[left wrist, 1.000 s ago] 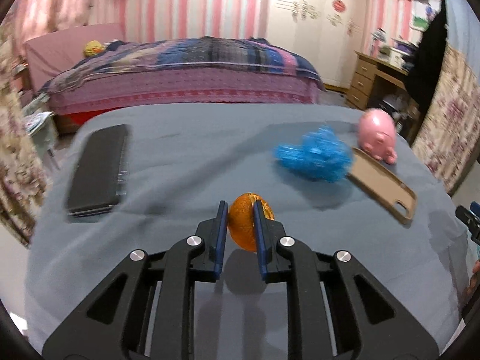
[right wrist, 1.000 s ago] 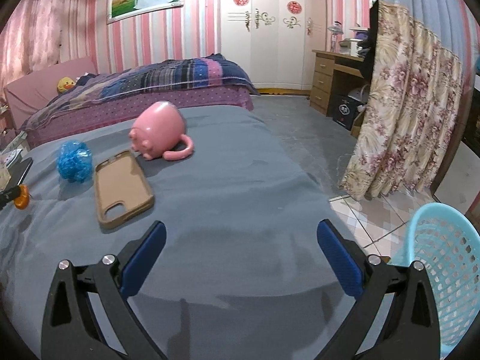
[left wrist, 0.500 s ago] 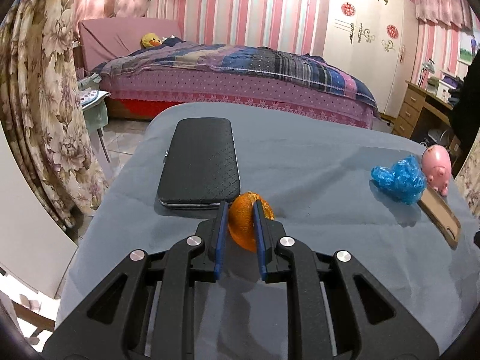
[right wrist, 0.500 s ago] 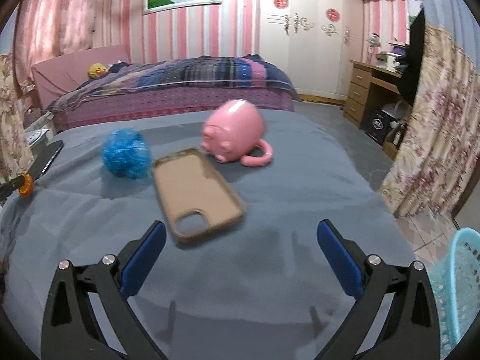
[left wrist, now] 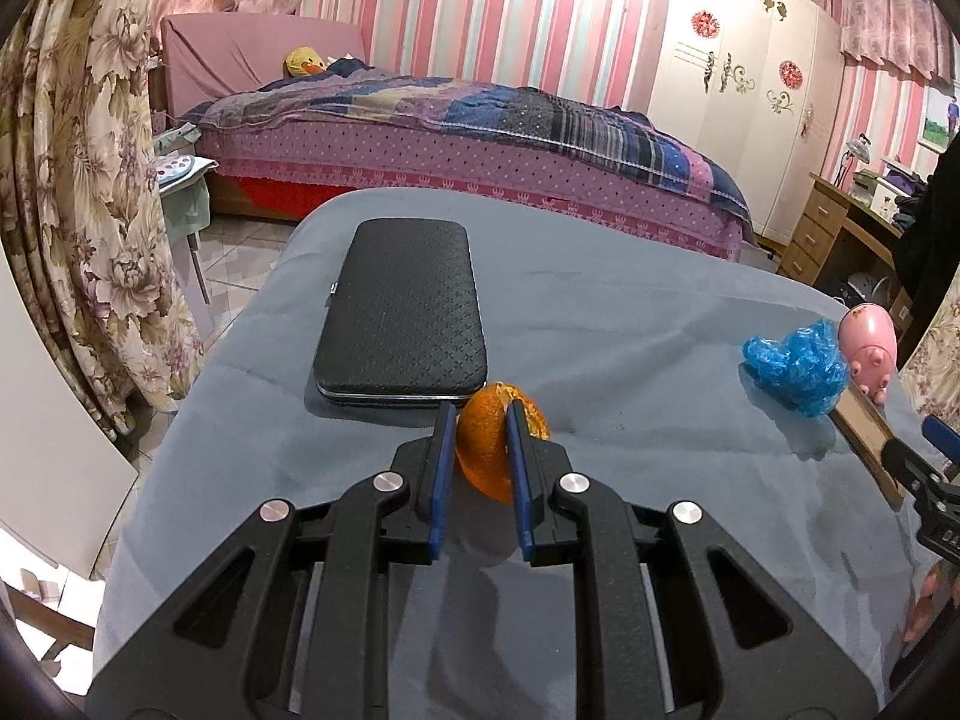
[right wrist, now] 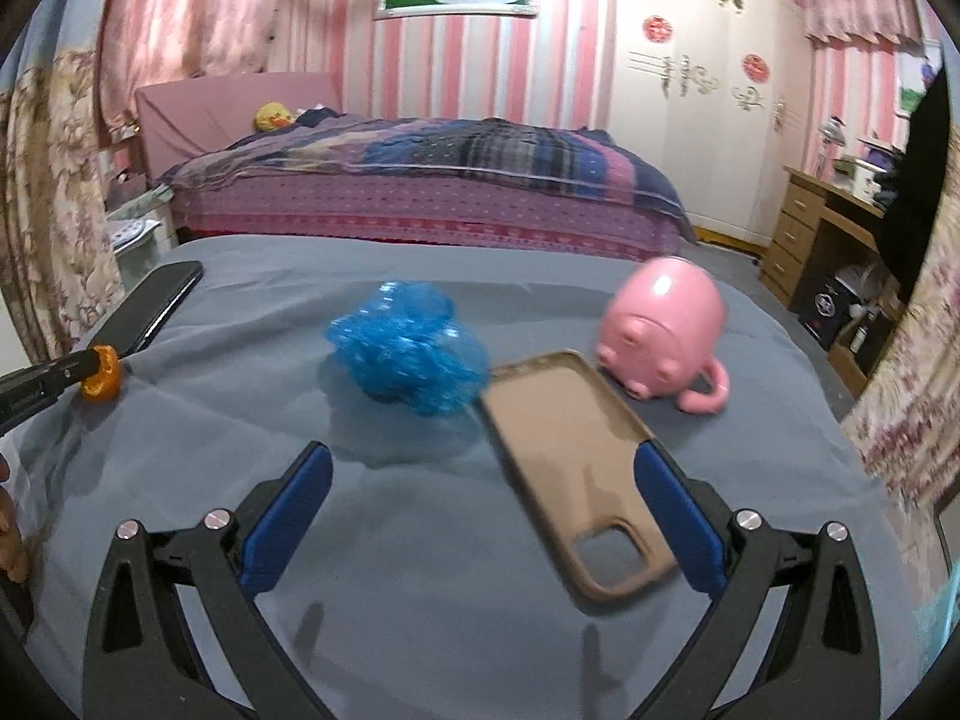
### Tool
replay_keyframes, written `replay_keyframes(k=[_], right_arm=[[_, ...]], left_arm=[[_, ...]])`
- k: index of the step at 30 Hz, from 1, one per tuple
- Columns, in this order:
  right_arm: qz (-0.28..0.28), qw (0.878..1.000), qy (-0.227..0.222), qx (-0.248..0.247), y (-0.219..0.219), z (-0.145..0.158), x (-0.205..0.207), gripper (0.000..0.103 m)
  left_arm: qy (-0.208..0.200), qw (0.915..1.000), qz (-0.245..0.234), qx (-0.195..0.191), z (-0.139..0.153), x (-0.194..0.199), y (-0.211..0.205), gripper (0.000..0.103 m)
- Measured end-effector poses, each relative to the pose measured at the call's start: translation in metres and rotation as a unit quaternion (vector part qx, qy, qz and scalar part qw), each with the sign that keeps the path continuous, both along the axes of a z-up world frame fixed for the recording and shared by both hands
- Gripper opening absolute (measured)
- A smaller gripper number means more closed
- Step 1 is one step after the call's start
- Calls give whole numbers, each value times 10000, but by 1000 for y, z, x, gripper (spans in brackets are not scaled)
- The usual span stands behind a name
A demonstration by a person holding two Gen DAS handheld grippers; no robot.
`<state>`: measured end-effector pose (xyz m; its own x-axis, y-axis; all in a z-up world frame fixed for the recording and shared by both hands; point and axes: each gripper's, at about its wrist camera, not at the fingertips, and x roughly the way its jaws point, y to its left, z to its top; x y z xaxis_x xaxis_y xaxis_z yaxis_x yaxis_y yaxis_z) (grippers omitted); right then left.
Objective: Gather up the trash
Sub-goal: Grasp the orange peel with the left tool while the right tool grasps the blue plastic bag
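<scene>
The left gripper (left wrist: 478, 420) has its jaws pinching the orange peel (left wrist: 495, 450) at the centre of the left wrist view, holding it just above the grey surface (left wrist: 630, 324), close to the near end of the black case (left wrist: 401, 315); the narrow grip on the peel's flanks suits a thin curled scrap that would otherwise slip. In the right wrist view the same peel shows at the far left of the frame, clamped at the tip of the other tool. The right gripper (right wrist: 483, 483) has its jaws spread wide and holds nothing, hovering low over the surface with the crumpled blue plastic (right wrist: 408, 357) just ahead at centre, likely lined up as the next piece of trash. The tan phone case (right wrist: 576, 468) lies touching the plastic's right edge, and the pink pig mug (right wrist: 660, 327), tipped on its side, sits beyond; these look like keepers, not rubbish. No bin is in sight.
</scene>
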<state>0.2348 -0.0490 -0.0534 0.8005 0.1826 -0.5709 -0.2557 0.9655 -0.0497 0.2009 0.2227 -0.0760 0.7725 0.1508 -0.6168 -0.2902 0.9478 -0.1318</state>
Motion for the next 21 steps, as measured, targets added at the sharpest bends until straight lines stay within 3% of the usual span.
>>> replay_keyframes(k=[12, 16, 19, 21], right_arm=[[162, 9998, 133, -17, 33, 1, 46, 96], [328, 9987, 357, -165, 46, -5, 64, 80], [464, 9972, 573, -143, 48, -9, 73, 49], [527, 9974, 492, 1, 43, -6, 71, 39]], left_arm=[[67, 10000, -23, 39, -2, 1, -4, 16], [74, 10000, -30, 27, -2, 1, -4, 16], [72, 10000, -29, 28, -2, 1, -4, 16], [74, 10000, -32, 15, -2, 1, -4, 16]])
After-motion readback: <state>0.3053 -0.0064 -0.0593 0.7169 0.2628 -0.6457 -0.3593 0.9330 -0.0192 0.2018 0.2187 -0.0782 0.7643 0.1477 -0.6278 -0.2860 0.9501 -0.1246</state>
